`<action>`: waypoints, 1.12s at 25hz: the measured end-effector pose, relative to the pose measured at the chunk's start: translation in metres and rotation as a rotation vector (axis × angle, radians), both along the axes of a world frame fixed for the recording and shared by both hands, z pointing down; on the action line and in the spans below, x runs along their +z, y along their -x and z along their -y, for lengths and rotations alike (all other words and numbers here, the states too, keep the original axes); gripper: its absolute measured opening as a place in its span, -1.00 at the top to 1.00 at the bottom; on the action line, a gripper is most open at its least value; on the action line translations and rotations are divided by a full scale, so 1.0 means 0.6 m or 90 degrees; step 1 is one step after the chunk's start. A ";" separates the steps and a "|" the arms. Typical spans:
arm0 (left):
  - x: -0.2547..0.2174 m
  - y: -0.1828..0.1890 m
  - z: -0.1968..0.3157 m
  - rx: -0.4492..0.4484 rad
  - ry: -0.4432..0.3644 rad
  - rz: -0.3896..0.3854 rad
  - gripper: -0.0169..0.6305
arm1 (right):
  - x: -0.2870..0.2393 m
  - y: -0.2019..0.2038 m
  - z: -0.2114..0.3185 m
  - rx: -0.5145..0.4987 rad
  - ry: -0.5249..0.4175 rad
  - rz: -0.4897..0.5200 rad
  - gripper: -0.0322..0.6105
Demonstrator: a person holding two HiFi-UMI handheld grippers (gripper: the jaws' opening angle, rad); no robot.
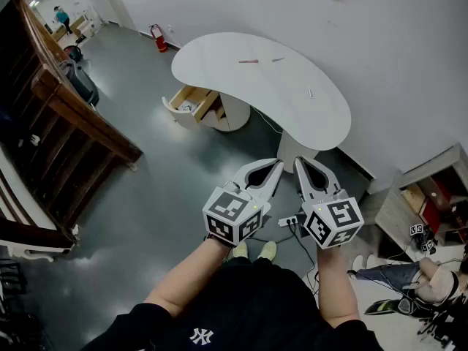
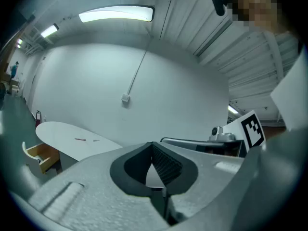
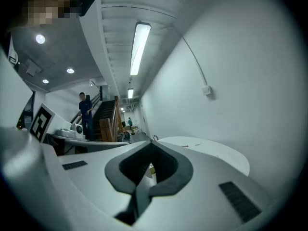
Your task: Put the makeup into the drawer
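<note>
Grey floor (image 1: 183, 174), glossy, runs from your feet to the white wall (image 1: 380, 20). Dark wooden staircase (image 1: 66, 123) along the left edge of the head view.

White kidney-shaped table (image 1: 292, 101) stands against the wall, well ahead of you. Both gripper views catch it too, low in the frame beyond the jaws.

Drawer (image 1: 191, 102): pulled open under the table's left end, wooden inside, with something pale lying in it, too small to tell what.

Left gripper (image 1: 276, 164): held low in front of your body, pointing toward the table. Its own view shows the jaws clenched, tips meeting, only the oval gap behind the tips, nothing in it.

Right gripper (image 1: 300, 161): just beside the left, tips nearly side by side. Its own view shows the same: jaws pressed together at the tips, nothing held.

Makeup (image 1: 248, 61): on the tabletop, well apart from both grippers and not in the drawer. It reads as a thin reddish stick near the table's far edge, a shorter reddish piece (image 1: 278, 59) just to its right, and a small pale item (image 1: 310, 92) further right. Too small to name any of them closer.

Small things: red fire extinguisher (image 1: 159, 41) at the base of the wall left of the table. White power strip (image 1: 291, 220) on the floor under the grippers. Your pale shoes (image 1: 252, 251) are below the marker cubes.
</note>
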State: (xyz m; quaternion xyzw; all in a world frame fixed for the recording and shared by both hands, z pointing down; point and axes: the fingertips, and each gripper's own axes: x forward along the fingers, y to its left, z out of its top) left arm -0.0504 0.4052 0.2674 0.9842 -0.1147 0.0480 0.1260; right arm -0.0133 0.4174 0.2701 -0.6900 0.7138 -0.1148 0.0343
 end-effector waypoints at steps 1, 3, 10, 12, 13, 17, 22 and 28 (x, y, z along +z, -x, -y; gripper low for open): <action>0.000 -0.001 -0.001 -0.001 -0.002 -0.001 0.91 | 0.000 -0.001 -0.001 -0.001 -0.001 -0.001 0.86; -0.001 -0.002 0.000 -0.004 -0.004 -0.002 0.91 | 0.000 -0.003 -0.002 -0.002 -0.002 -0.001 0.86; -0.005 -0.012 0.018 -0.016 -0.008 -0.009 0.91 | 0.004 -0.028 -0.001 0.006 -0.005 0.003 0.86; -0.007 -0.016 0.018 -0.017 -0.008 -0.010 0.91 | 0.003 -0.032 -0.001 0.001 -0.005 0.009 0.86; -0.007 -0.016 0.017 -0.017 -0.008 -0.010 0.91 | 0.003 -0.032 -0.002 -0.003 -0.006 0.014 0.85; -0.008 -0.023 0.029 -0.025 -0.014 -0.015 0.91 | -0.005 -0.045 0.000 -0.018 -0.024 0.032 0.85; -0.011 -0.041 0.051 -0.041 -0.015 -0.010 0.91 | -0.016 -0.077 0.002 -0.016 -0.035 0.038 0.85; -0.001 -0.050 0.055 -0.063 -0.012 -0.007 0.91 | 0.000 -0.096 0.004 -0.030 -0.036 0.049 0.85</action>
